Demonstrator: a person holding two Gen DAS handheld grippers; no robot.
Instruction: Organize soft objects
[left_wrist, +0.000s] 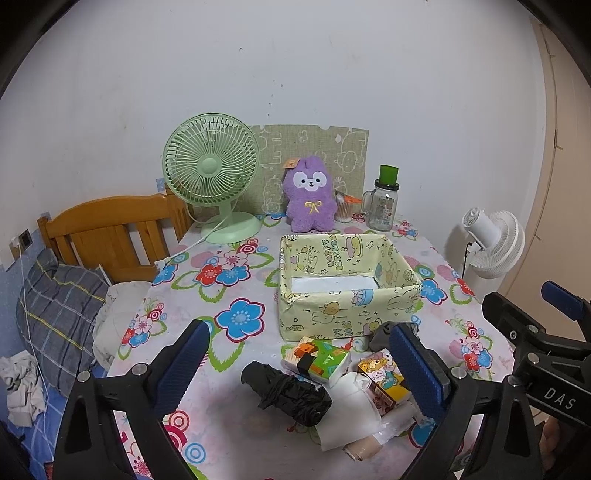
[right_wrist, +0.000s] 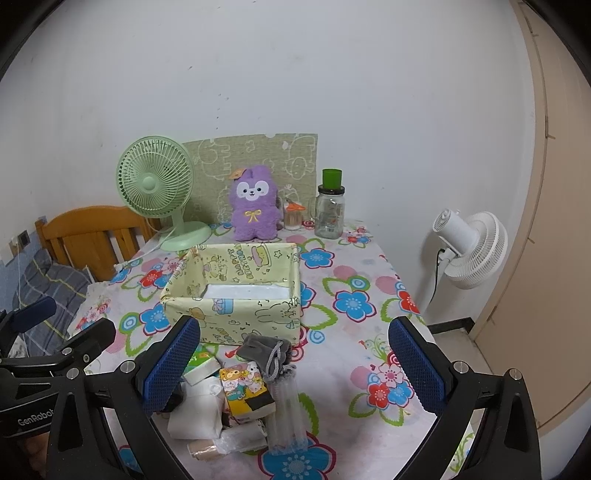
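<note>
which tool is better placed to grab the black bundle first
Left. The black bundle lies between the open left tool's fingers, while in the right tool's view it is mostly hidden behind the left finger.

A green fan, a glass jar and a white fan stand behind.
</note>
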